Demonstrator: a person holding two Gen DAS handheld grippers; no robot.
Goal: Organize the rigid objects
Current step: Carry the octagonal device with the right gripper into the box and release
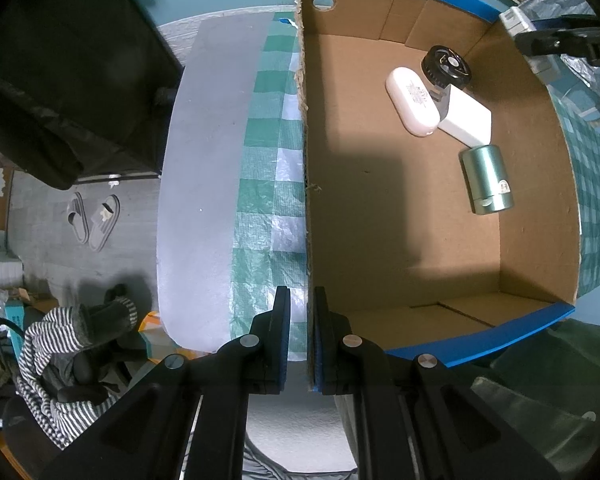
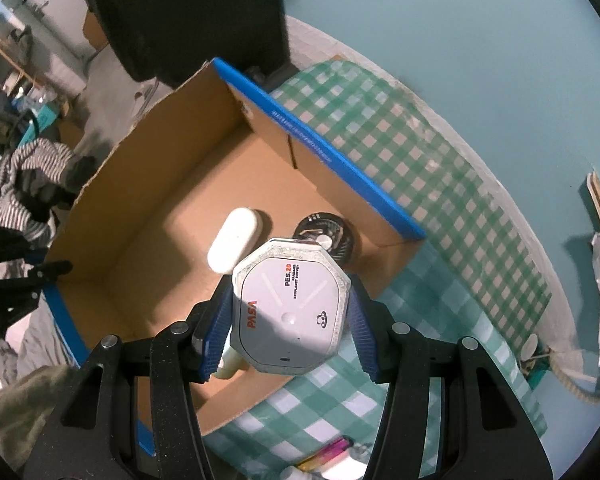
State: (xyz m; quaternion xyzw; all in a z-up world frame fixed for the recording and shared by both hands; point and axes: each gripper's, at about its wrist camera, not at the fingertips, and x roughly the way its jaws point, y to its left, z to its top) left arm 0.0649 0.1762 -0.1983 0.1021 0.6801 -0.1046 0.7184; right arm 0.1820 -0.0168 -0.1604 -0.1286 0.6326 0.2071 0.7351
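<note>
An open cardboard box (image 1: 380, 220) with blue rims stands on a green checked cloth. In it lie a white oval case (image 1: 412, 100), a black round fan (image 1: 446, 66), a white block (image 1: 466, 116) and a pale green cylinder (image 1: 488, 180). My left gripper (image 1: 302, 312) is shut on the box's left wall (image 1: 306, 160). My right gripper (image 2: 288, 320) is shut on a white octagonal device (image 2: 290, 306) printed "PASA", held above the box (image 2: 160, 240), over the oval case (image 2: 234, 246) and fan (image 2: 324, 236). It also shows at the left wrist view's top right (image 1: 560, 40).
The checked cloth (image 2: 400, 152) covers a white table (image 1: 204, 160) against a teal wall. A black case (image 1: 68, 72) stands beyond the table. Slippers (image 1: 96, 220) and striped clothing (image 1: 60, 344) lie on the floor. Small colourful items (image 2: 332, 456) lie on the cloth near me.
</note>
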